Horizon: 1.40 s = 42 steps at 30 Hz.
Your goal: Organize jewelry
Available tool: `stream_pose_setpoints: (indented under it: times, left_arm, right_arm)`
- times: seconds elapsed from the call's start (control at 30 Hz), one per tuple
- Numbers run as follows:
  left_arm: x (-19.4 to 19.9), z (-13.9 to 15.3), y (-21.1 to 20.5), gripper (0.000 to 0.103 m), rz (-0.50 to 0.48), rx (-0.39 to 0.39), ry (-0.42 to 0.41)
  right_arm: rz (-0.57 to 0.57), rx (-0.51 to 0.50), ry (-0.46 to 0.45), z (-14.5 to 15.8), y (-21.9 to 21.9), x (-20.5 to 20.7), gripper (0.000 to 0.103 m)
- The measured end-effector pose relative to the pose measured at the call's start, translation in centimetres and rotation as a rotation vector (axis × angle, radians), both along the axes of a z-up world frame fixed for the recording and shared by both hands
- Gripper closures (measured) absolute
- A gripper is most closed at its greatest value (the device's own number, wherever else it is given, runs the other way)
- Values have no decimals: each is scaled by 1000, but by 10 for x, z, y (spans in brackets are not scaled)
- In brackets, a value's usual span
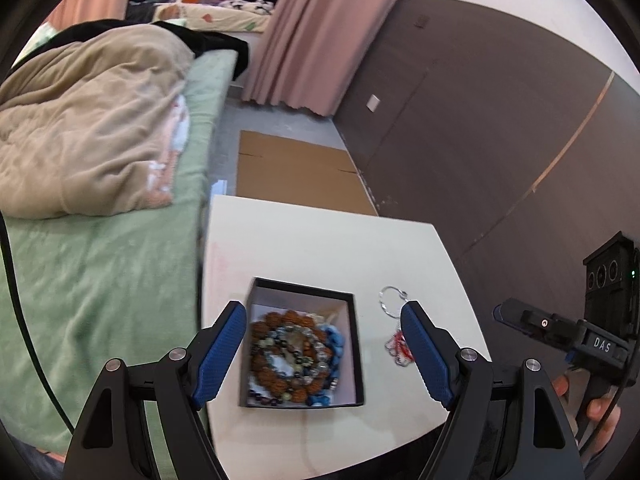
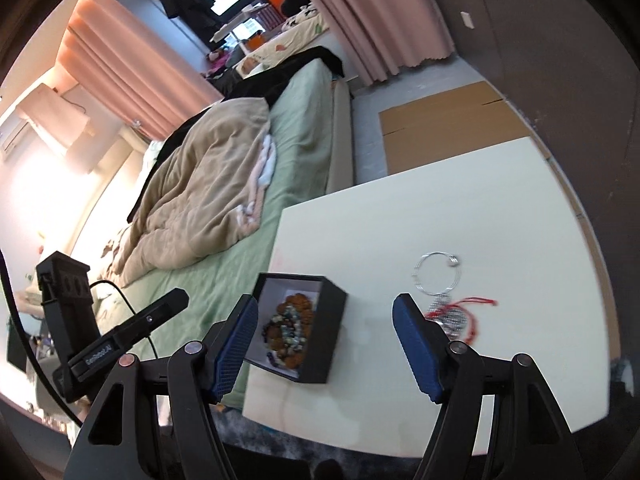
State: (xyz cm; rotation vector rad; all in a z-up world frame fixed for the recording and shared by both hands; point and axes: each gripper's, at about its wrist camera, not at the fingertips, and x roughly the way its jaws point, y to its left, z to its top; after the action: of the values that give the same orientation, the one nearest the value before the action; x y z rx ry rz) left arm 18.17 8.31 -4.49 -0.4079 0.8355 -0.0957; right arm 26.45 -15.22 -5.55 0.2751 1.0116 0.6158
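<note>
— Grippers? 
— Left gripper [image 1: 323,340] and right gripper [image 2: 325,334]: both spread wide, empty.
— Jewelry?
— Beaded bracelets [image 1: 291,354] inside black box [image 1: 359,354], between the left's fingers; silver bangle [image 2: 436,276] and red cord [image 2: 472,312] beyond the right's right finger.

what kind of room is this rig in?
Most likely a bedroom. A bed with a rumpled beige blanket sits beside the white table, pink curtains hang at the window, and flattened cardboard lies on the floor.
</note>
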Motion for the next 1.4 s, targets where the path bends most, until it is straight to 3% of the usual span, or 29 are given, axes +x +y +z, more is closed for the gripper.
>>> stream_pose_setpoints:
  times: [0.6,1.1,1.3,1.4]
  left_arm:
    - [55,-16,-90,23,-133,56,84]
    - [132,-59,-160,49,-225,110,248]
    - [153,-81,-182,62,-231,161,302]
    - [159,-88,-189,62,-233,204,316]
  right_arm:
    - [-235,-29,116,-30,-90,31,33]
    - [-307,25,200,-49,-132,56,33]
    - [-337,37,223,-56,-143,63,33]
    - [-349,40,245,-62,-149,67,33]
